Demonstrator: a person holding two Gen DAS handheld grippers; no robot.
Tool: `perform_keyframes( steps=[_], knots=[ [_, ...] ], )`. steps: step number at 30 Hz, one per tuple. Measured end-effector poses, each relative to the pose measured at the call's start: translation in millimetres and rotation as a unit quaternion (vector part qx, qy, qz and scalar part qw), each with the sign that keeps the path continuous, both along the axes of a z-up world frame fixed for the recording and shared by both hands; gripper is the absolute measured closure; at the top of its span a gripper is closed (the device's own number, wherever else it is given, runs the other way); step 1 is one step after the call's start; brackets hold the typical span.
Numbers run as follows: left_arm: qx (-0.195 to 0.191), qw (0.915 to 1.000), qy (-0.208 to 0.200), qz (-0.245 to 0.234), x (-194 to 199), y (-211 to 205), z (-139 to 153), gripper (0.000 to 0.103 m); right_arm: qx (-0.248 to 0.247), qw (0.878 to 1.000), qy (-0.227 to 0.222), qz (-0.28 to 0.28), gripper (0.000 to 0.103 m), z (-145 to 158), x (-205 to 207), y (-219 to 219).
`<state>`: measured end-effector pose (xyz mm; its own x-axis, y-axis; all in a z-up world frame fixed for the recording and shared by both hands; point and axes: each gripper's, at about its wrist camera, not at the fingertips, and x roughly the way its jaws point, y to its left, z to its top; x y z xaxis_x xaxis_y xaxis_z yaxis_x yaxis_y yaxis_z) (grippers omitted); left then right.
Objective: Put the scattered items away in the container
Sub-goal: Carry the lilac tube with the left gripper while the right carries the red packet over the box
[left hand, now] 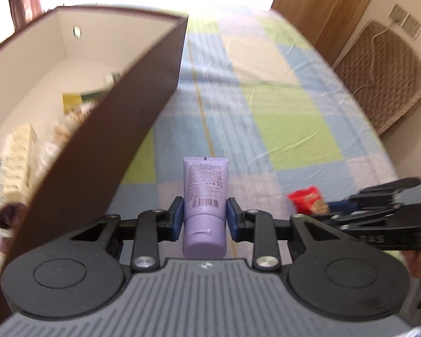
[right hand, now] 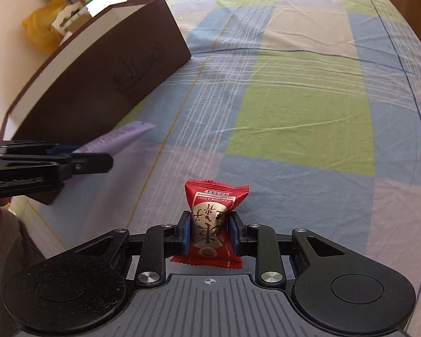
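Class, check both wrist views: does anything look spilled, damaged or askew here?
Nothing stands out. The purple plastic tube sits intact in the left gripper, the red foil sweet packet in the right gripper, beside the brown cardboard box.

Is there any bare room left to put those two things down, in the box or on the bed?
The checked sheet right of the box is bare. Inside the box, its near end is crowded with packets; the far end by the back wall looks free.
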<state>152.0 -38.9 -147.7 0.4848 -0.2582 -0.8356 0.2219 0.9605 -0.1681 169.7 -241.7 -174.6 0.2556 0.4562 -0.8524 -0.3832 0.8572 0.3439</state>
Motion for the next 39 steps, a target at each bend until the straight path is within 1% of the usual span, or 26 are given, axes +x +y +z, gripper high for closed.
perform_keyframes(
  steps=[4, 7, 10, 12, 15, 18, 20, 23, 27, 30, 32, 39],
  knots=[
    [-0.007, 0.9996, -0.026, 0.0, -5, 7, 23, 0.076, 0.013, 1.0, -0.009, -0.005, 0.073, 16, 2, 3],
    [-0.01, 0.999, -0.043, 0.006, -7, 16, 41, 0.076, 0.024, 0.999, -0.024, -0.004, 0.073, 30, 7, 9],
    [-0.014, 0.9979, -0.062, 0.013, -10, 26, 60, 0.076, 0.033, 0.998, -0.044, 0.009, 0.073, 47, 12, 20],
    [-0.007, 0.9967, -0.079, 0.017, -10, 37, 77, 0.076, 0.039, 0.997, -0.059, 0.021, 0.073, 59, 16, 28],
    [0.008, 0.9947, -0.1, 0.025, -4, 57, 92, 0.076, 0.051, 0.995, -0.081, 0.04, 0.073, 78, 26, 45],
    [0.036, 0.9924, -0.112, 0.037, 8, 79, 101, 0.076, 0.063, 0.99, -0.106, 0.063, 0.073, 97, 41, 68],
    [0.046, 0.991, -0.117, 0.045, 18, 93, 105, 0.076, 0.07, 0.987, -0.123, 0.08, 0.073, 109, 50, 86],
    [0.058, 0.99, -0.117, 0.054, 33, 109, 107, 0.076, 0.077, 0.98, -0.149, 0.103, 0.073, 124, 66, 113],
    [0.067, 0.991, -0.101, 0.057, 57, 128, 100, 0.076, 0.072, 0.976, -0.161, 0.13, 0.073, 128, 91, 153],
    [0.077, 0.991, -0.091, 0.061, 71, 139, 88, 0.076, 0.051, 0.975, -0.16, 0.148, 0.073, 120, 104, 180],
    [0.088, 0.9904, -0.087, 0.063, 78, 146, 78, 0.076, 0.033, 0.975, -0.156, 0.153, 0.073, 110, 113, 194],
    [0.118, 0.9891, -0.055, 0.07, 107, 160, 40, 0.076, -0.008, 0.982, -0.122, 0.146, 0.073, 71, 141, 217]
  ],
)
